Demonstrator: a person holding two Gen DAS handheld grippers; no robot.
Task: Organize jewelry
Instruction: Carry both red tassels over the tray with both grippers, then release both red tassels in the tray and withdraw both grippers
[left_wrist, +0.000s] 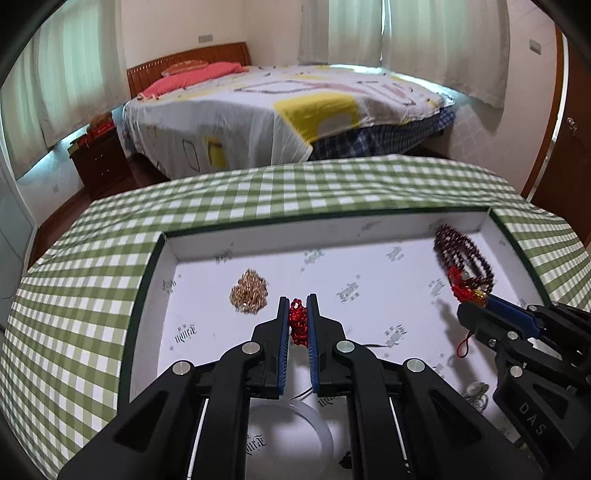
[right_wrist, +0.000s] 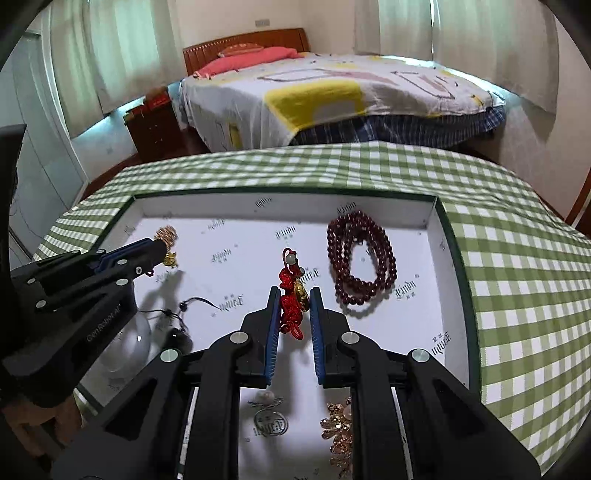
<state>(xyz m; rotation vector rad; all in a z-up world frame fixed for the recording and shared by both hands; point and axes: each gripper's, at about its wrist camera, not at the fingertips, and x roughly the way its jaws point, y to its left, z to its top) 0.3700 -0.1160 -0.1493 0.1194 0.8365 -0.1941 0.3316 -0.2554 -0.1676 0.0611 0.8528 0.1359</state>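
1. Over the white tray (right_wrist: 430, 218) on the checked cloth (right_wrist: 498, 240), my work looks partway done. The dark red bead strand (right_wrist: 360, 258) lies coiled near the far right corner, and the gold chain pile (left_wrist: 249, 291) sits left of centre.
2. Left to sort, I judge: a gold cluster (right_wrist: 338, 435), a pearl piece (right_wrist: 266, 398), a dark pendant on a cord (right_wrist: 181, 332) and a clear bangle (left_wrist: 295, 417), all at the near edge.
3. My left gripper (left_wrist: 297, 321) is clamped on a red beaded piece (left_wrist: 298, 323), tips low over the tray floor beside the gold pile.
4. My right gripper (right_wrist: 293, 306) pinches a red knotted charm with gold pendant (right_wrist: 293, 291), angled forward just left of the bead strand.
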